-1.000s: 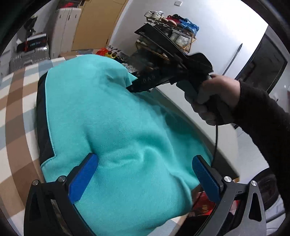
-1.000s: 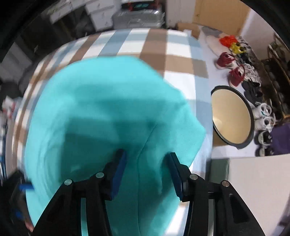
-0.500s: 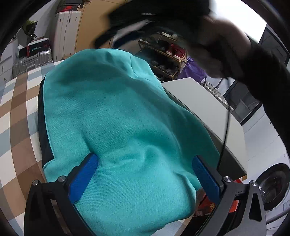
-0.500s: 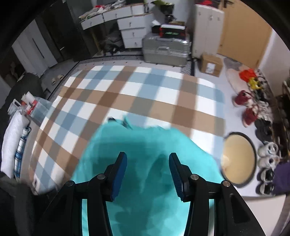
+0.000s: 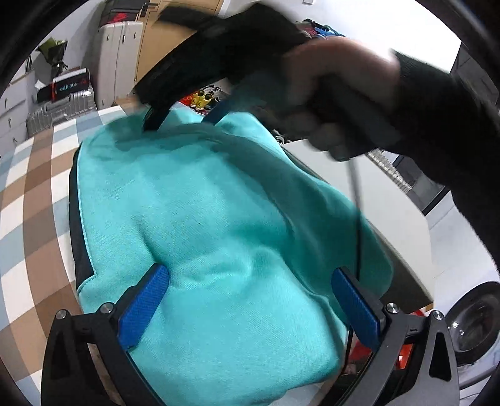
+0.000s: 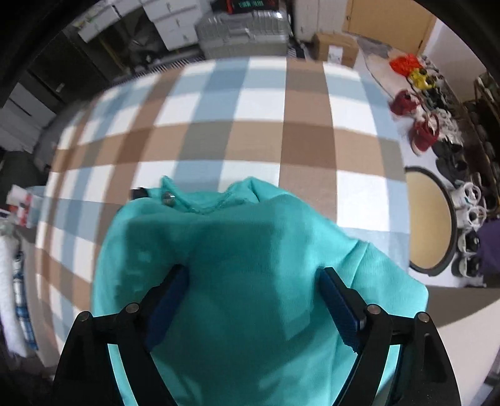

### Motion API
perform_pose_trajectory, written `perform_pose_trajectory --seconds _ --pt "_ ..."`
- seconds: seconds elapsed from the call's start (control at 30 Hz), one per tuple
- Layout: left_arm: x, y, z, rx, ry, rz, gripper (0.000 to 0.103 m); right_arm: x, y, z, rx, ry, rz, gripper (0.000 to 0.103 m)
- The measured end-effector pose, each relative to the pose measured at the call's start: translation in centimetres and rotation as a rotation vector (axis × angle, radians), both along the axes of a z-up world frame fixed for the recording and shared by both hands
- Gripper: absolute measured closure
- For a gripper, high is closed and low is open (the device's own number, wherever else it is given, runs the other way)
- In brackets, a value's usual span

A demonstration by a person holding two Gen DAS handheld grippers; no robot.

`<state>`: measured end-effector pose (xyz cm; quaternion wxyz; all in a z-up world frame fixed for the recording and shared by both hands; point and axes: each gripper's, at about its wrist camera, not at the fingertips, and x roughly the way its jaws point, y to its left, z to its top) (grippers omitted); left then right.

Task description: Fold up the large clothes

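A turquoise garment [image 5: 225, 225] with a dark lining edge lies folded on the checked tablecloth [image 5: 28, 193]. My left gripper [image 5: 250, 296] hovers low over its near part, open, blue pads wide apart and pressing nothing. In the right wrist view the same garment [image 6: 256, 250] fills the lower half, a metal snap near its far collar edge. My right gripper [image 6: 254, 299] points steeply down over it, jaws opening, the cloth lying loose below and between them, not pinched. From the left wrist view the right gripper [image 5: 184, 118] is a dark blur above the garment's far edge, held by a hand [image 5: 337, 90].
Right of the checked cloth [image 6: 281, 140] sit a round tan stool top [image 6: 428, 218] and several shoes [image 6: 422, 125] on the floor. A silver suitcase [image 6: 243, 28] and drawers stand beyond. A white counter [image 5: 390, 218] and a washing machine [image 5: 475, 324] lie right of the garment.
The right gripper let go of the garment's far part, rose and swung over its far edge, and its jaws spread much wider. The left gripper stayed where it was, open.
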<state>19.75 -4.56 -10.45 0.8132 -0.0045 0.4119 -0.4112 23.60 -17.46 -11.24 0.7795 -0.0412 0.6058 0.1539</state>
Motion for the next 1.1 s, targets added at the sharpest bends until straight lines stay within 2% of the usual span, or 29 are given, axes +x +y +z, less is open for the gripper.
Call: perform_pose_trajectory --seconds 0.03,0.07,0.13,0.2,0.27,0.37,0.4,0.5,0.57,0.7,0.8,0.87,0.9,0.97,1.03,1.07,1.1 --pt "0.1 0.1 0.0 -0.01 0.007 0.0 0.003 -1.0 -0.8 1.4 0.02 -0.028 0.0 0.038" --pt "0.2 0.3 -0.1 -0.016 0.012 -0.002 0.003 -1.8 -1.2 2.5 0.031 -0.04 -0.014 0.041" --pt "0.3 0.5 -0.1 -0.026 0.021 -0.01 0.003 -4.1 -2.8 4.5 0.089 -0.068 -0.025 0.042" --pt "0.6 0.5 0.0 -0.036 0.046 -0.013 0.003 -7.6 -3.8 6.0 0.081 -0.122 0.003 0.042" --pt "1.2 0.6 0.2 -0.078 0.101 0.002 0.003 -10.8 -4.3 5.4 0.045 -0.109 0.021 0.042" --pt "2.0 1.4 0.2 -0.143 0.172 0.019 0.003 -15.1 -5.2 2.9 0.117 -0.055 0.032 0.048" --pt "2.2 1.7 0.1 -0.167 0.195 0.021 0.003 -15.9 -5.2 1.9 0.117 -0.062 0.033 0.047" --pt "2.6 1.6 -0.2 -0.218 0.258 0.015 0.003 -18.3 -4.5 -3.4 0.085 -0.159 -0.009 0.041" --pt "3.0 1.7 0.1 -0.245 0.278 0.037 0.002 -19.1 -4.0 -3.4 0.079 -0.239 -0.05 0.041" --pt "2.8 3.2 0.1 -0.31 0.319 0.074 0.002 -20.7 -4.6 -1.0 0.122 -0.254 -0.099 0.042" --pt "2.4 3.2 0.4 -0.277 0.319 0.066 0.002 -23.4 -3.9 1.6 0.2 -0.293 -0.062 0.043" --pt "1.6 2.3 0.7 -0.198 0.277 0.025 0.002 -25.5 -2.6 2.5 0.212 -0.333 -0.015 0.042" --pt "1.0 1.8 0.8 -0.146 0.248 0.005 0.002 -26.7 -1.7 2.5 0.186 -0.351 0.008 0.04" --pt "-0.4 1.0 0.5 -0.043 0.196 -0.025 0.003 -27.1 -0.5 1.0 0.122 -0.326 0.0 0.04" --pt "-1.0 0.6 0.0 0.0 0.178 -0.038 0.003 -26.2 -1.0 -2.9 0.178 -0.214 -0.083 0.039" --pt "-1.1 0.7 -0.3 -0.002 0.178 -0.042 0.003 -25.9 -1.7 -4.2 0.228 -0.192 -0.123 0.039" --pt "-0.9 0.9 -0.4 -0.011 0.175 -0.037 0.003 -26.1 -2.0 -4.7 0.263 -0.24 -0.146 0.039"
